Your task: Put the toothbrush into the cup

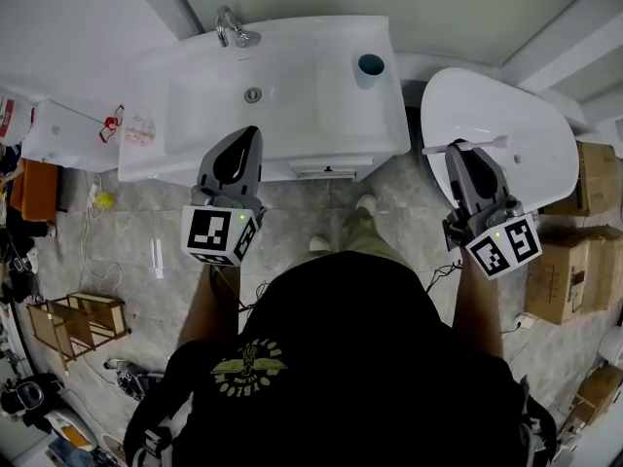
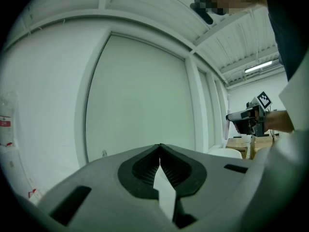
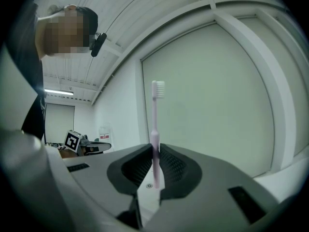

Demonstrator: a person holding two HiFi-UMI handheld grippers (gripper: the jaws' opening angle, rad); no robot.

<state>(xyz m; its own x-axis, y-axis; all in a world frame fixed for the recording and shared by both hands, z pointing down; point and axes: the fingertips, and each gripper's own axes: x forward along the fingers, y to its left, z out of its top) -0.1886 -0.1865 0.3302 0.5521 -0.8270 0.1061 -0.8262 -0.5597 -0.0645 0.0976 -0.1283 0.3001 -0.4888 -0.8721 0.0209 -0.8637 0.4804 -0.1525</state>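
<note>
Gripping the toothbrush point(image 3: 155, 120) by its handle, the right claw point(image 3: 155, 151) is pinching it tight at the middle right of the head view. The cup point(image 1: 370, 66) is sitting on the sink point(image 1: 292, 115) corner, well apart. The thin brush could be slipping, or bumping the cup's rim and tipping it over. The left claw point(image 2: 160, 149) is squeezing shut on nothing. Only the head view is showing the cup. The right gripper view is showing the pinch up close.
</note>
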